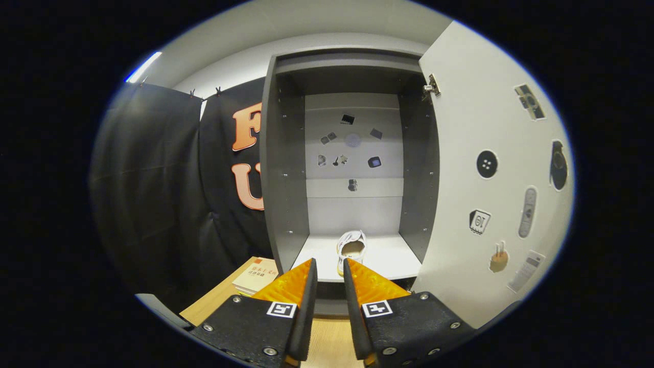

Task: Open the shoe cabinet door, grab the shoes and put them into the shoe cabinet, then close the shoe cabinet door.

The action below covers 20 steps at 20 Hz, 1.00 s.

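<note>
Gripper view is being aimed at the open shoe cabinet point(286, 168), its door point(485, 168) swung right. A white shoe point(351, 248) is being seen on its shelf beyond the gripper point(330, 271), whose jaws are standing slightly parted, holding nothing.

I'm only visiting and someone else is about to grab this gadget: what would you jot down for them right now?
Gripper: fingers slightly apart, holding nothing, pointed into the shoe cabinet.
Cabinet door: swung fully open beside the fingers.
White shoe: already on the cabinet's bottom shelf, just beyond the fingertips, its opening facing the gripper.
Books: stacked on the wooden table next to the cabinet, not part of the job.
Done: door opened, shoe put inside.
Left: close the door.
</note>
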Available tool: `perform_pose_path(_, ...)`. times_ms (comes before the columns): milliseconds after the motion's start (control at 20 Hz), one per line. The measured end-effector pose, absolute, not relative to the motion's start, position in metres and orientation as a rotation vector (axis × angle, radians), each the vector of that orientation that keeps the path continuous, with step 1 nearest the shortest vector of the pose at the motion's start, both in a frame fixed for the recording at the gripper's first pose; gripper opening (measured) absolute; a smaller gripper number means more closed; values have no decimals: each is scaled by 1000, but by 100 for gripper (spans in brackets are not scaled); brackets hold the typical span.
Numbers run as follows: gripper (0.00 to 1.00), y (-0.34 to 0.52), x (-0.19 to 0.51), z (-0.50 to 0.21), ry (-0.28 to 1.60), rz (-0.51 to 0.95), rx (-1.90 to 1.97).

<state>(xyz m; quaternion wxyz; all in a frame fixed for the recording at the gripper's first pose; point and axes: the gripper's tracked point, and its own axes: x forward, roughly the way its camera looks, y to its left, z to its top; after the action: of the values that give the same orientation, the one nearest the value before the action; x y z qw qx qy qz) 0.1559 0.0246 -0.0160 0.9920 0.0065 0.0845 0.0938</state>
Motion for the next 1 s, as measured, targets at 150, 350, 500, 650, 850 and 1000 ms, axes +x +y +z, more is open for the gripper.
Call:
perform_pose_path(150,38,5,121,-12,152,146,14)
perform_pose_path(350,42,-19,82,-5,128,110,34)
perform_pose_path(500,43,-41,52,6,105,58,37)
perform_pose_path(650,45,-62,26,15,77,6,32)
perform_pose_path(850,49,-108,-6,18,60,-75,20)
perform_pose_path(1000,52,-145,-22,19,66,-143,18)
